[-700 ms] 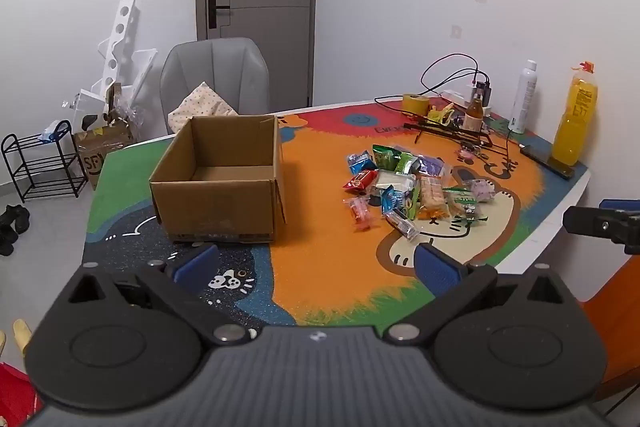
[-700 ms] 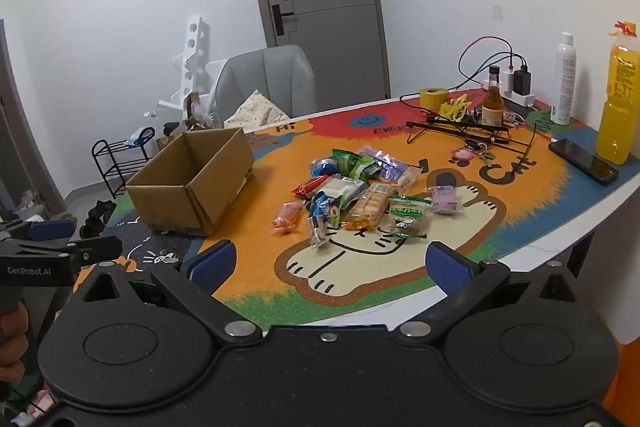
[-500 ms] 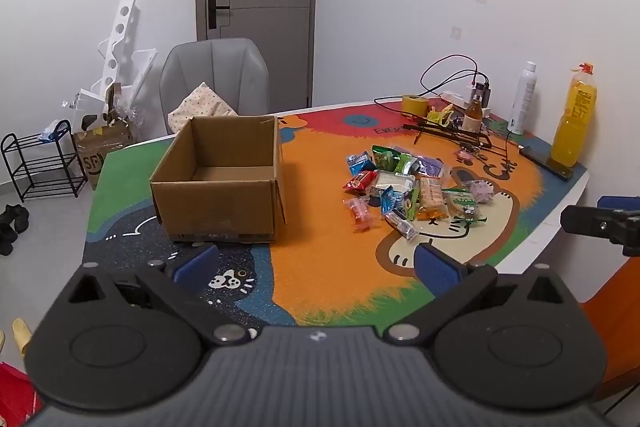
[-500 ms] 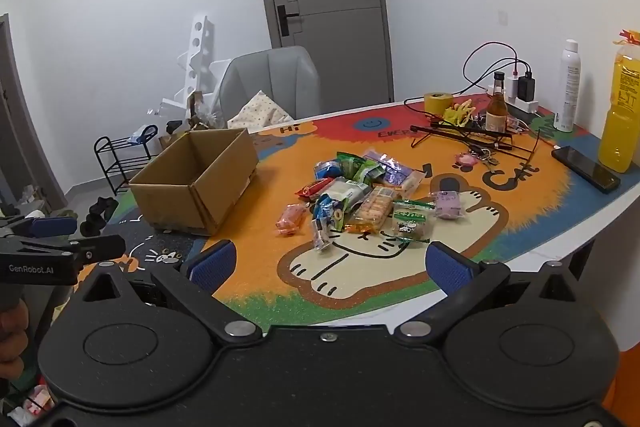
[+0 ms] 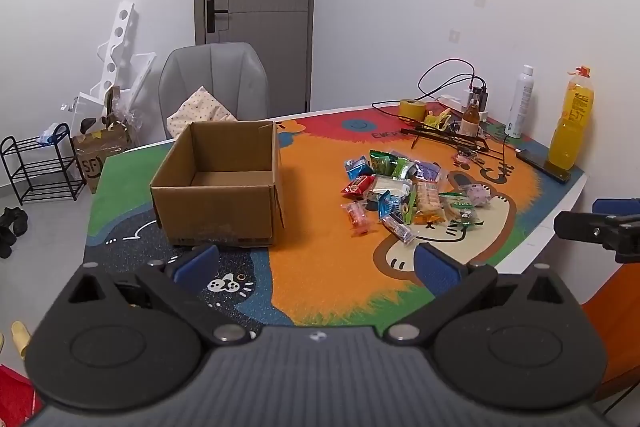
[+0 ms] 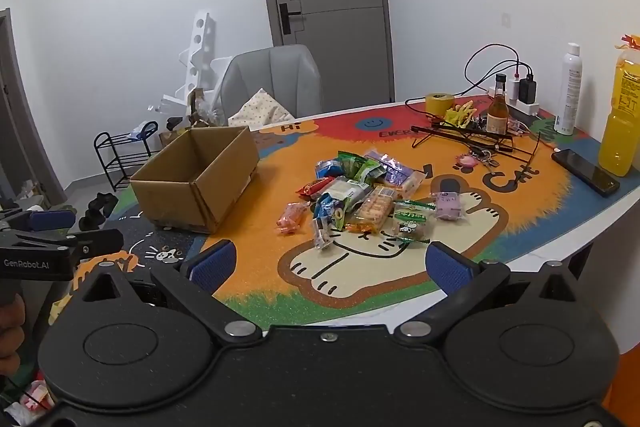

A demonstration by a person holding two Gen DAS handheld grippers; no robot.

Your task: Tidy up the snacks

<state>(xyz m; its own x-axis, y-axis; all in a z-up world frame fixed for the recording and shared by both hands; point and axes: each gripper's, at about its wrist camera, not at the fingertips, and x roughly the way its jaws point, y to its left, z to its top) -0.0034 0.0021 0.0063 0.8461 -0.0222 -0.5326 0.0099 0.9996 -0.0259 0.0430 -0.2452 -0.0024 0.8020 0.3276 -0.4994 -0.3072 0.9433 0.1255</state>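
A heap of small snack packets point(image 5: 404, 191) point(image 6: 360, 193) lies on the colourful cat mat point(image 5: 320, 267) point(image 6: 360, 275) in the middle of the table. Left of the heap stands an open brown cardboard box point(image 5: 220, 183) point(image 6: 196, 179), empty as far as its inside shows. My left gripper point(image 5: 316, 261) hovers open over the table's near edge, short of the box and the snacks, nothing between its blue pads. My right gripper point(image 6: 334, 267) is open too, in front of the snack heap, and holds nothing.
At the back right stand a yellow drink bottle point(image 6: 622, 111), a white spray bottle point(image 6: 570, 89), a small brown bottle point(image 6: 498, 111), a tape roll point(image 6: 439, 103), cables, a black wire rack and a phone point(image 6: 584, 173). A grey chair point(image 5: 214, 83) stands behind the table.
Both views have shifted only slightly; the right wrist view has drifted a little so the scene sits further right. Nothing on the table has moved and both grippers stay open.
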